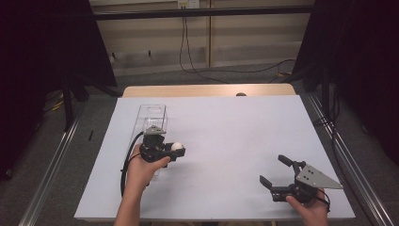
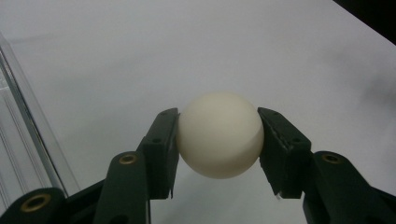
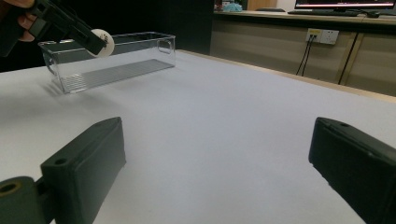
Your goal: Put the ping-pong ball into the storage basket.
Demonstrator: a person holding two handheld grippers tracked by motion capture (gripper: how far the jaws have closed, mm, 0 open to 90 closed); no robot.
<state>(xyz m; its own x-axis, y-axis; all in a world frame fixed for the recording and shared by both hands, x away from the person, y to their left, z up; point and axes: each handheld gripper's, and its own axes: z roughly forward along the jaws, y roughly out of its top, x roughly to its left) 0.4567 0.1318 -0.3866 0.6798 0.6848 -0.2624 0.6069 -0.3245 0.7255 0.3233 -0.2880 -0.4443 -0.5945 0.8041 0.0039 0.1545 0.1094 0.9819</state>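
My left gripper [image 1: 175, 149] clamps the white ball [image 1: 177, 147] above the sheet, just beside the clear bin [image 1: 153, 114], apparently outside its near long wall, so I must carry it sideways over that wall, while my right gripper [image 1: 274, 170] rests open, well apart.

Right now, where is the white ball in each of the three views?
High view: the white ball is left of centre, held in the left tool, beside the clear box.
Left gripper view: the ball is at centre, clamped between the jaws.
Right gripper view: the ball is at upper left, before the box.
Shared landmark: the clear box.
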